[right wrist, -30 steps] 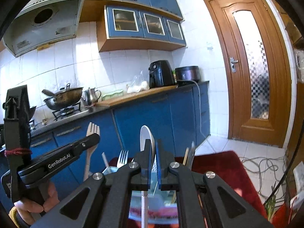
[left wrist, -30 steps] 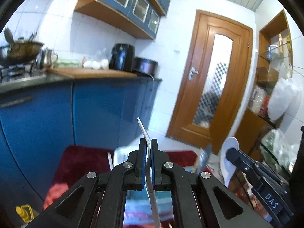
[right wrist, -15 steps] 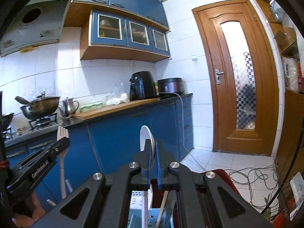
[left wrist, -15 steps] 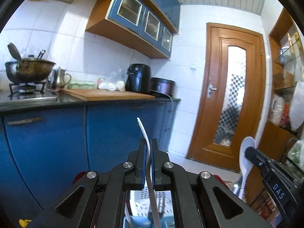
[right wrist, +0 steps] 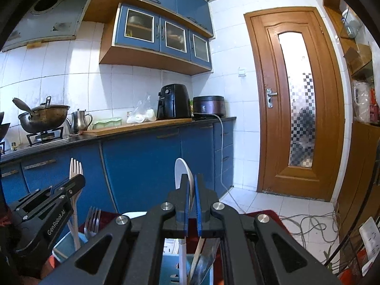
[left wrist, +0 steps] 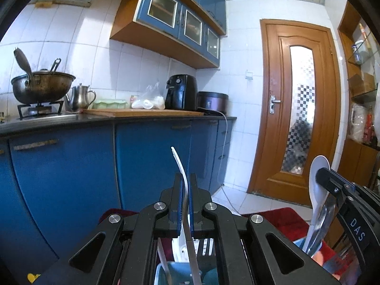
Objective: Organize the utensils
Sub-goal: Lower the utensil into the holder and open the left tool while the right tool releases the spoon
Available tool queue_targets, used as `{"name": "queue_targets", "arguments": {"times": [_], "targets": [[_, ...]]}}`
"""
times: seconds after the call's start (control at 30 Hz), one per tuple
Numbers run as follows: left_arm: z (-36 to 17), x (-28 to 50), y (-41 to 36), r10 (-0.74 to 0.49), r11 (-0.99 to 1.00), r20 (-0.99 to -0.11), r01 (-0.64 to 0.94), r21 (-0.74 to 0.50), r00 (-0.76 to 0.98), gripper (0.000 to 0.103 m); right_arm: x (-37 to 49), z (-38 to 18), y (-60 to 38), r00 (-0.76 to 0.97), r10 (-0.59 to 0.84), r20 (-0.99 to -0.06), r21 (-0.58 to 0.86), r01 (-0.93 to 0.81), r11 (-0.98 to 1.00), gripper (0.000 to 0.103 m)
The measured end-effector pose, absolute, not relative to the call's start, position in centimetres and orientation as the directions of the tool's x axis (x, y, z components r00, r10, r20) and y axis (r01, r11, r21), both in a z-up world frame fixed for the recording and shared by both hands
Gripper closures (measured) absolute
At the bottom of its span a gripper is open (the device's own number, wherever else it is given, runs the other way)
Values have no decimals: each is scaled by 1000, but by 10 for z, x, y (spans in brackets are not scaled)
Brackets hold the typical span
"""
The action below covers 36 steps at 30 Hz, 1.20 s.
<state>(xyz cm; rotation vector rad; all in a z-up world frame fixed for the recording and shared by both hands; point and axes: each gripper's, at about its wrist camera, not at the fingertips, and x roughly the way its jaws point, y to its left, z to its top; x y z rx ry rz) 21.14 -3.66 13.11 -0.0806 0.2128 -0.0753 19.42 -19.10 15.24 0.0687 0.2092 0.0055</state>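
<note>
Both grippers have tilted up since a second ago: the red mat fills less of each view, the wall cupboards and ceiling more. Left gripper jaws clamped on a white fork, seen edge-on and upright; its handle runs down to a light blue holder. Right gripper jaws clamped on a white spoon, bowl upward, handle reaching into a blue holder that also has a wooden stick and a metal blade. A metal fork stands in a neighbouring cup.
</note>
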Motion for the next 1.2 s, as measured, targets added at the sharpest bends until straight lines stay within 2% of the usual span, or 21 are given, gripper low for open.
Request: {"name": "queue_targets", "arguments": {"times": [0.1,0.2,0.27,0.5,0.6,0.67,0.73,1.03,1.2], "targets": [[128,207,-36,-97,993,-213,80,-89,972,99,192,151,-193,972,38,-230,94,-17,995,95],[125,202,-37,-112,992,-222,95,-89,968,99,189,151,-194,968,59,-243,120,-31,992,88],[124,199,-38,-122,991,-232,104,-89,965,99,186,152,-195,968,72,-242,133,-40,990,83],[130,189,-42,-147,988,-267,131,-78,953,95,164,165,-193,971,99,-220,145,-68,987,76],[137,180,-42,-167,985,-267,150,-83,949,86,155,171,-193,970,108,-216,157,-75,985,74],[142,171,-41,-173,984,-262,155,-89,949,68,148,175,-194,969,114,-218,167,-78,983,70],[146,161,-40,-178,983,-250,159,-93,952,63,142,178,-194,967,124,-224,177,-84,981,69],[159,125,-34,-176,984,-288,163,-68,941,57,117,175,-192,943,131,-307,165,-83,983,66],[161,104,-31,-168,986,-329,161,-48,929,56,101,168,-188,926,137,-350,149,-90,985,60]]}}
